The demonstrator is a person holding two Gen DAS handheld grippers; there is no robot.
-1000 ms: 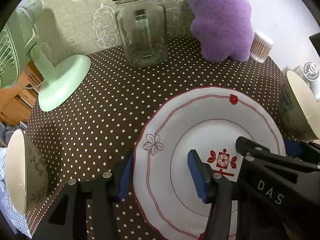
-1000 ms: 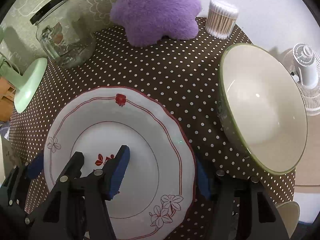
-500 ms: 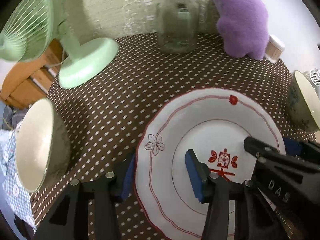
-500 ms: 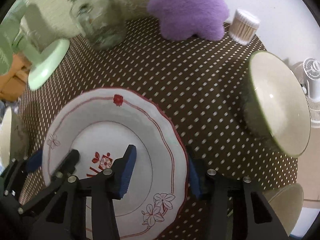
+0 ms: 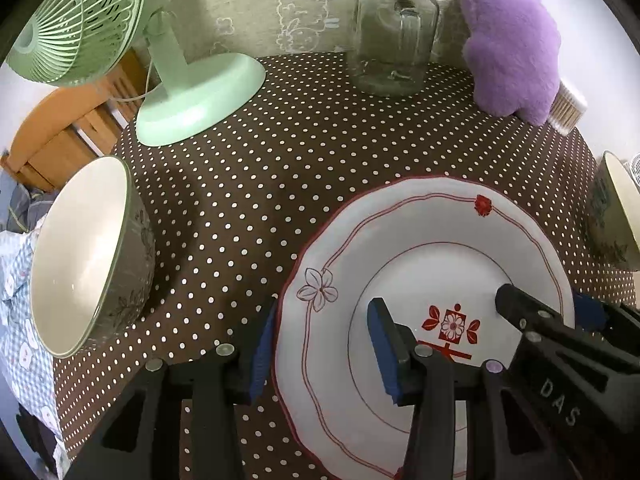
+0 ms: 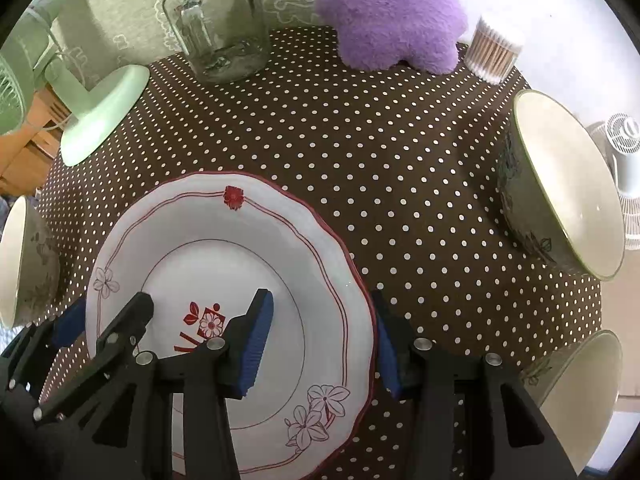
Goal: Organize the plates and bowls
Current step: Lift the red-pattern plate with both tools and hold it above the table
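A white plate with red rim and flower marks [image 5: 424, 264] [image 6: 240, 256] is held between both grippers above the dotted table. My left gripper [image 5: 324, 344] straddles its left rim, one blue pad under, one over. My right gripper [image 6: 324, 340] straddles its right rim the same way. Both are shut on the plate. A cream bowl with a leaf pattern [image 5: 84, 256] [image 6: 24, 264] stands at the left. A second bowl [image 6: 560, 188] [image 5: 616, 208] stands at the right. A third bowl [image 6: 576, 392] is at the lower right.
A green fan [image 5: 192, 92] [image 6: 100, 116] stands at the back left. A glass jar [image 5: 392, 36] [image 6: 220, 28], a purple plush [image 5: 512, 40] [image 6: 396, 12] and a tub of cotton swabs [image 6: 494, 52] line the back. A small white fan [image 6: 624, 152] is beyond the right edge.
Both grippers have risen and drawn back with the plate in them. More of the table, the fan and the left bowl have come into view.
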